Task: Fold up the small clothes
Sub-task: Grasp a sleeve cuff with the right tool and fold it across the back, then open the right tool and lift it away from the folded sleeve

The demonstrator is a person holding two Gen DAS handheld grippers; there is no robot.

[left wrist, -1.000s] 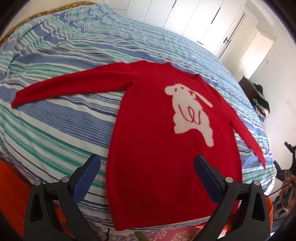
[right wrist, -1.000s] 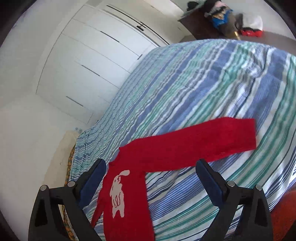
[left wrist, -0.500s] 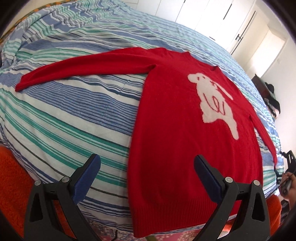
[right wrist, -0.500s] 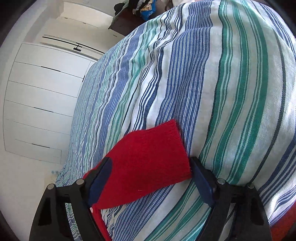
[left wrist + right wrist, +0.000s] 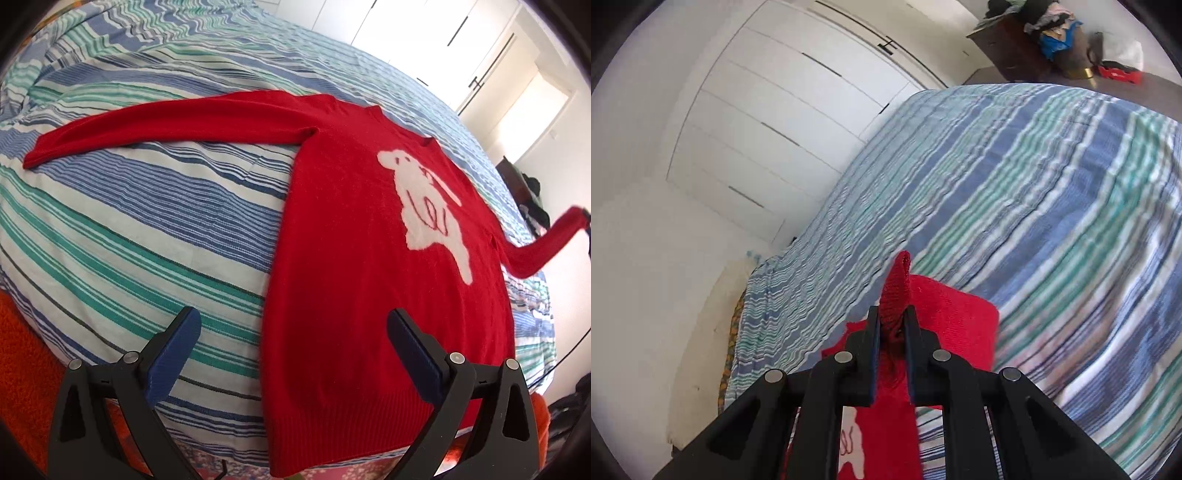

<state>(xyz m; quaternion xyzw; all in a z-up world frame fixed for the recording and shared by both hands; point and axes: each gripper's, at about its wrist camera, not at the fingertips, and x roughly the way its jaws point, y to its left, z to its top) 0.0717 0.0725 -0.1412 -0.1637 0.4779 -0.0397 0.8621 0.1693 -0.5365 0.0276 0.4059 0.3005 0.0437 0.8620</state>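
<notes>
A small red sweater (image 5: 351, 258) with a white animal figure (image 5: 424, 206) lies front-up on the striped bed. Its left sleeve (image 5: 166, 122) is stretched out flat to the left. Its right sleeve (image 5: 546, 240) is lifted off the bed at the right edge. My left gripper (image 5: 295, 354) is open and empty, hovering above the sweater's hem near the bed's front edge. In the right wrist view my right gripper (image 5: 892, 321) is shut on the cuff of the right sleeve (image 5: 897, 288), and the sweater (image 5: 956, 317) lies below it.
The striped blue, green and white bedcover (image 5: 129, 221) spreads over the whole bed. An orange rug (image 5: 22, 354) lies by the bed's front. White wardrobe doors (image 5: 783, 110) stand behind the bed. A dark dresser (image 5: 1015, 48) piled with clothes stands at the far side.
My right gripper closed on the right sleeve's cuff and raised it off the bed. My left gripper drifted left and closer above the hem, still open.
</notes>
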